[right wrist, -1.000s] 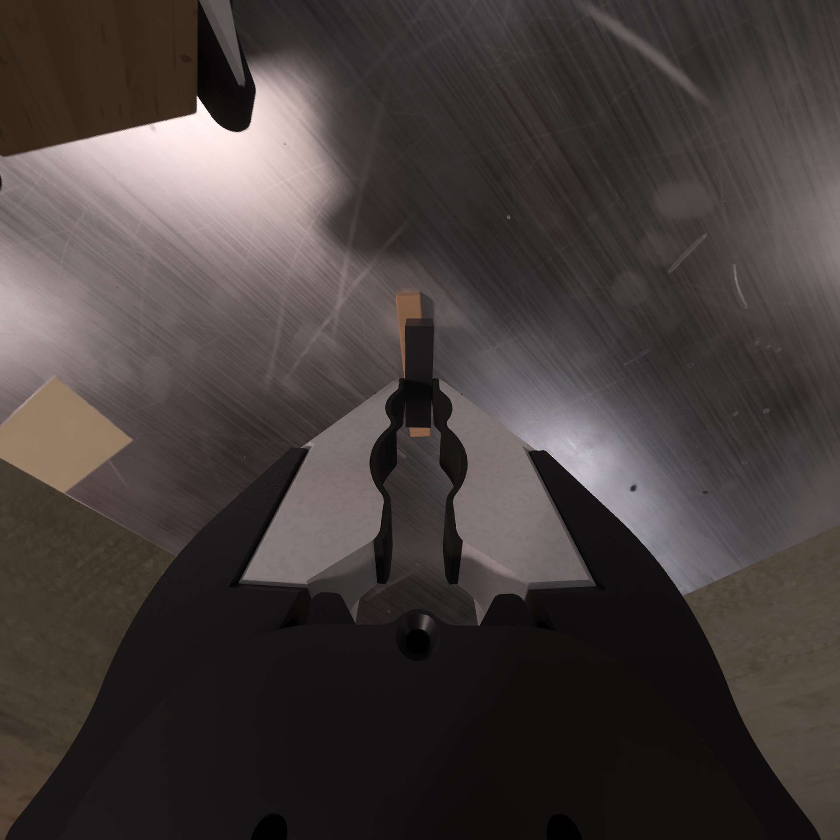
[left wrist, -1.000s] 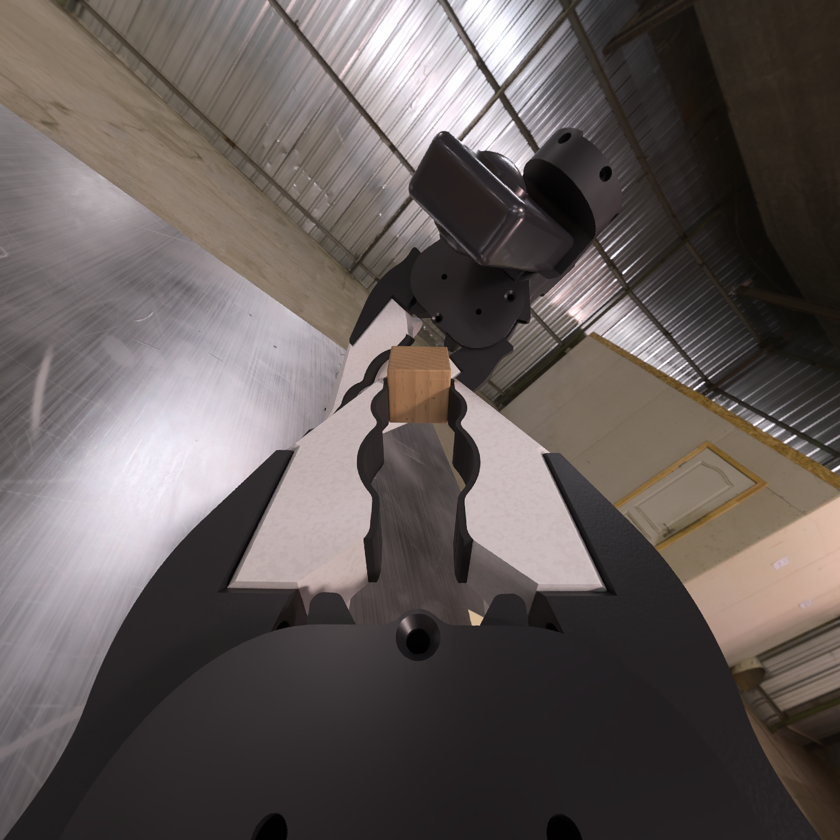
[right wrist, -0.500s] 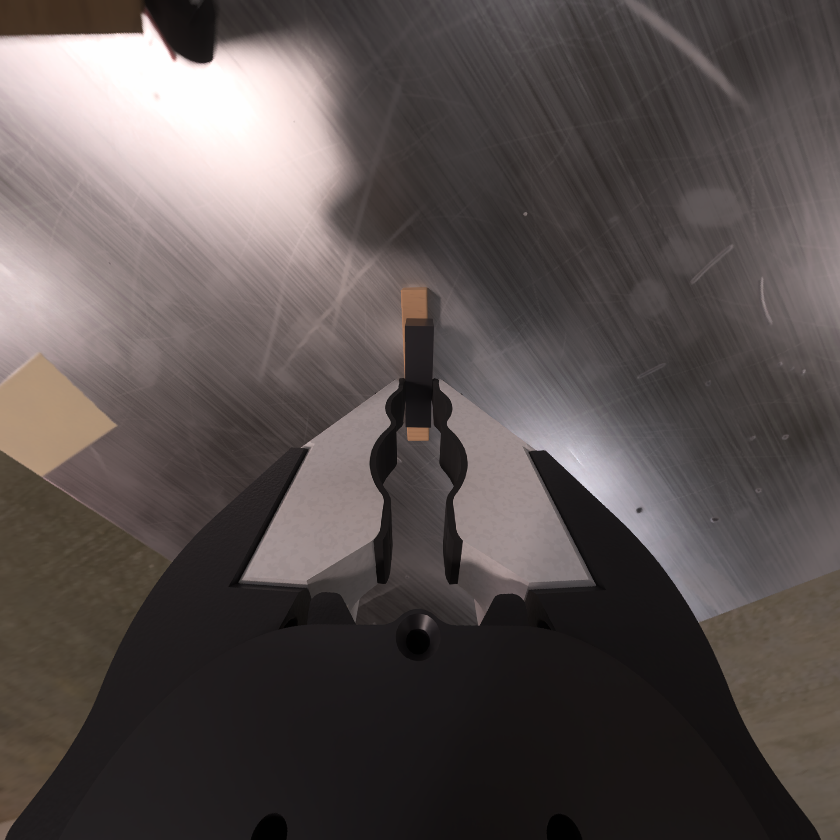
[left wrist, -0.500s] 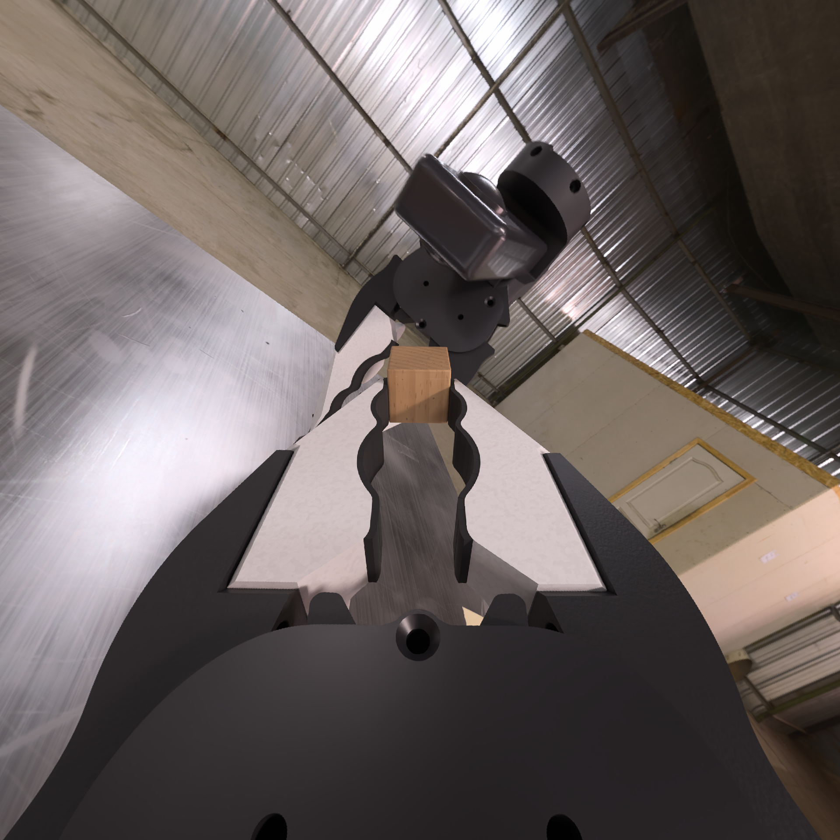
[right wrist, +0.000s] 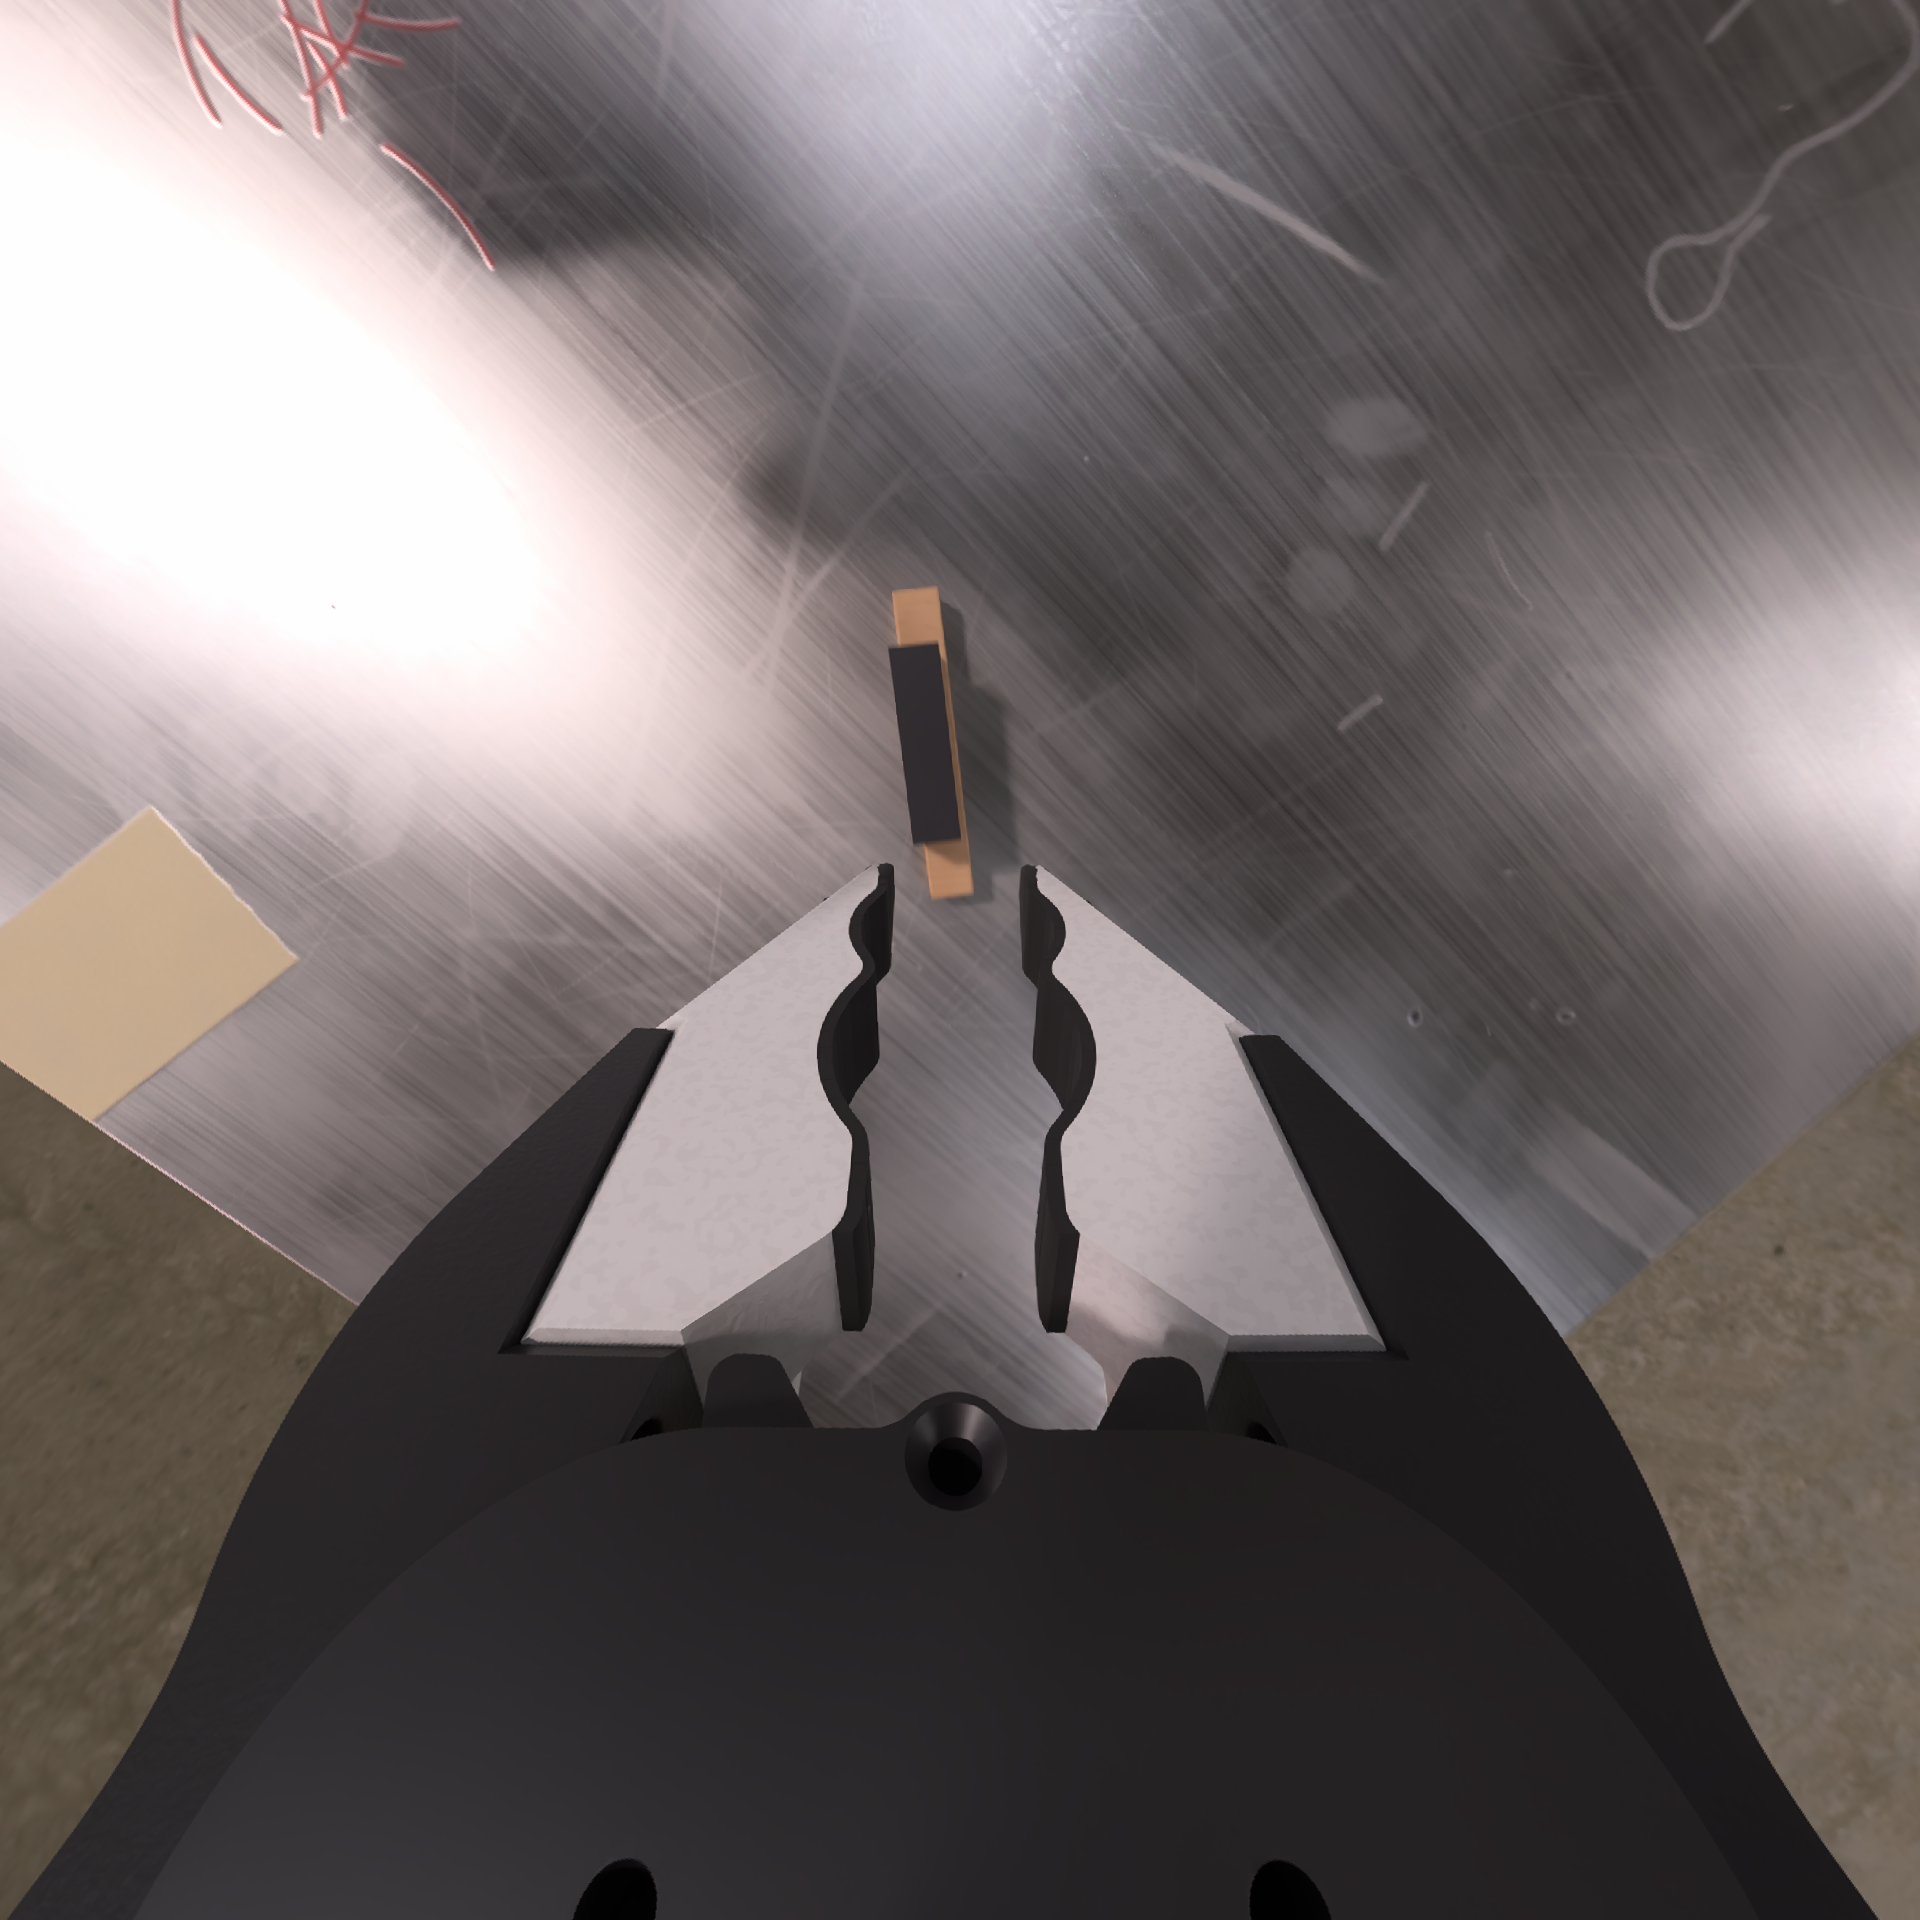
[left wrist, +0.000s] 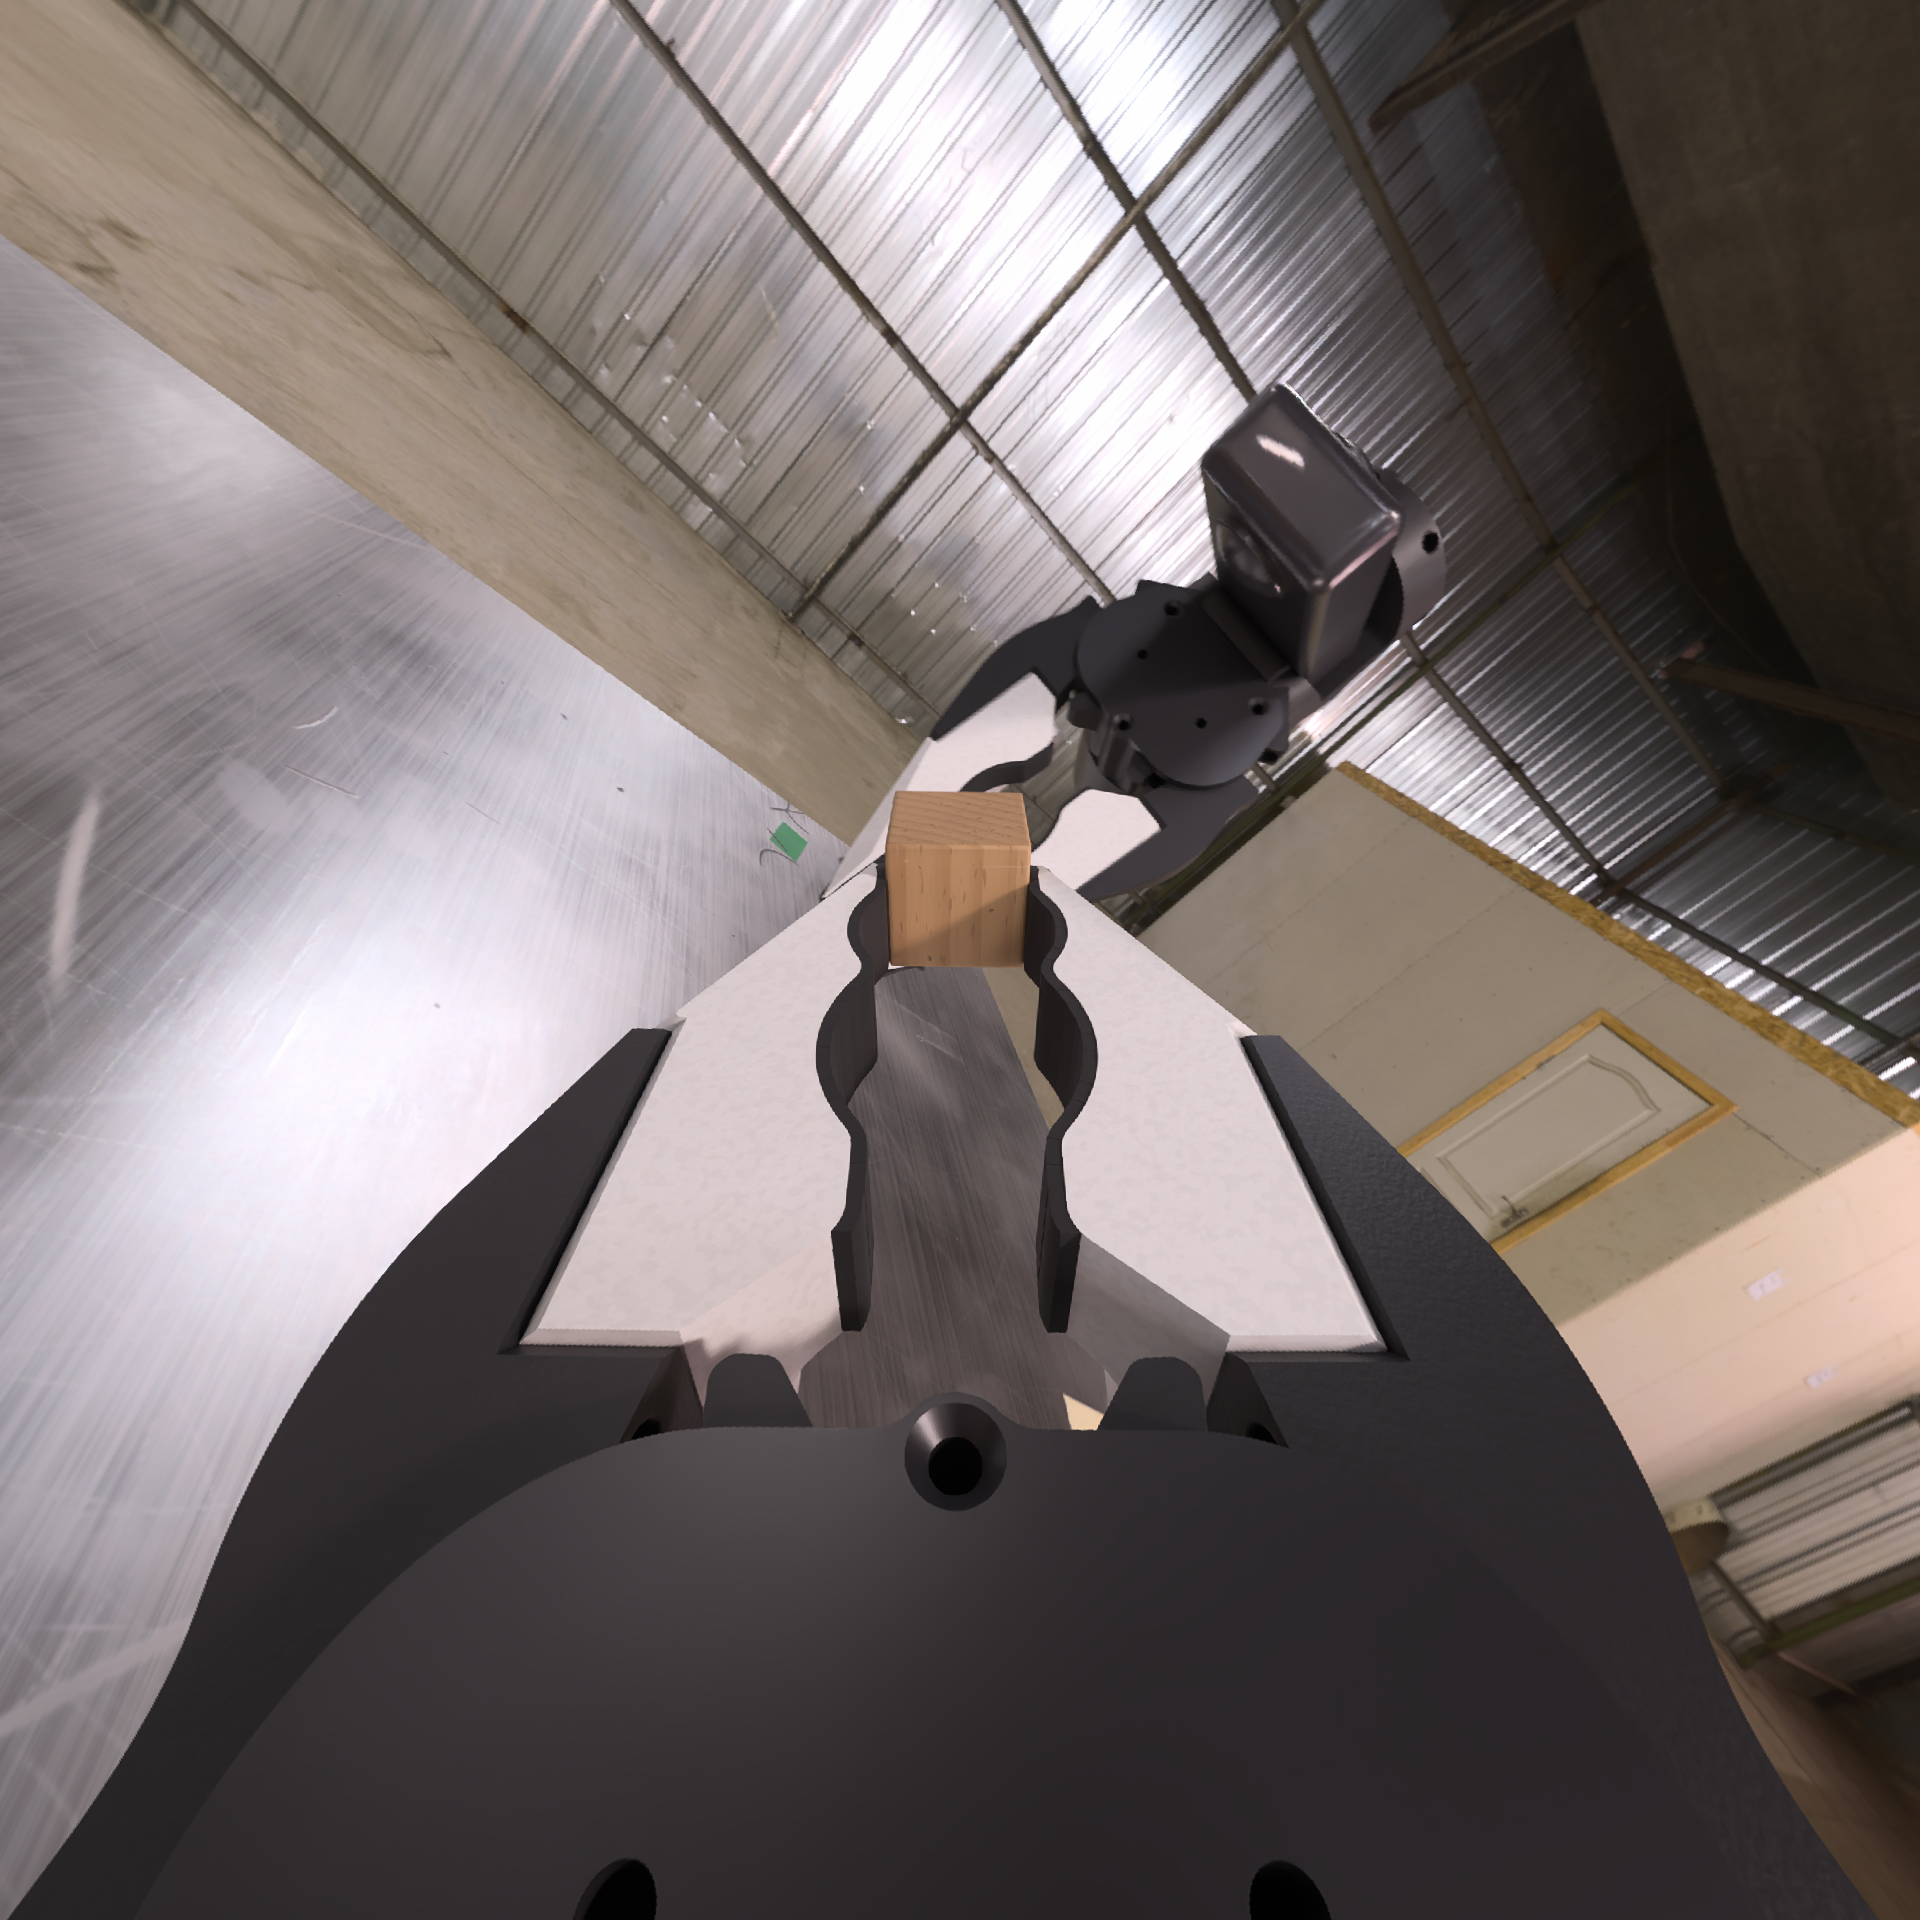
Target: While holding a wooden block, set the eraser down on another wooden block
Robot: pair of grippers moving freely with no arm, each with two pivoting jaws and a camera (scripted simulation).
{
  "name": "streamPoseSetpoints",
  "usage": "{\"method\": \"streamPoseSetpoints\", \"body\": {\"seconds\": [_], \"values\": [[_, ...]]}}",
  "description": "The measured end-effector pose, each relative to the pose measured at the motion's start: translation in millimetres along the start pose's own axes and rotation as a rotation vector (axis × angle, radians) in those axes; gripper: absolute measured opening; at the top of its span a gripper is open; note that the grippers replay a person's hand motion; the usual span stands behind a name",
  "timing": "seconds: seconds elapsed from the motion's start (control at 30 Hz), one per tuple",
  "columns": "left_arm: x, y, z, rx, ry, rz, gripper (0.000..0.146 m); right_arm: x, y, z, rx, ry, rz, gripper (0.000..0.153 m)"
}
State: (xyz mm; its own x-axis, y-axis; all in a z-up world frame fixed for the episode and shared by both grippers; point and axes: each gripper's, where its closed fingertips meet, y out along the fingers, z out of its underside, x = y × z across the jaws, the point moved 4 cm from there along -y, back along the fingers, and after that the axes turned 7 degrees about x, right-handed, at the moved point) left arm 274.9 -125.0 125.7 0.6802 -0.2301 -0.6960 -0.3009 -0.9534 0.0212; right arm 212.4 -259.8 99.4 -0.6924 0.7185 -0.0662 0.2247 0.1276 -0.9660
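Observation:
My left gripper (left wrist: 958, 894) is shut on a light wooden cube (left wrist: 958, 881) held at its fingertips, up in the air. The right gripper shows beyond it in the left wrist view (left wrist: 1174, 717), farther off to the upper right. In the right wrist view my right gripper (right wrist: 954, 883) is open and empty, raised above the metal table (right wrist: 1351, 623). Just past its fingertips lies a slim black eraser (right wrist: 923, 740), resting on top of a flat, narrow wooden block (right wrist: 948, 868) on the table. The block's ends show beyond both ends of the eraser.
A tan flat sheet (right wrist: 114, 966) lies at the table's left edge in the right wrist view, with the brown floor (right wrist: 1766, 1299) beyond the table's corners. A small green piece (left wrist: 790, 842) lies far off on the table. Red scribbles (right wrist: 332, 94) mark the table top.
My right gripper has opened, let go of the eraser and drawn back up; the eraser now lies on the flat block. In the left wrist view the right gripper has moved off to the right.

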Motion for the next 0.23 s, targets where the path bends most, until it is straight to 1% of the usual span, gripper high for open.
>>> {"method": "streamPoseSetpoints", "body": {"seconds": [0.23], "values": [[1.0, 0.8, 0.4, -0.001, 0.023, -0.021, 0.025, 18.1, -15.5, 27.0, -0.049, 0.046, 0.082, 0.030]]}}
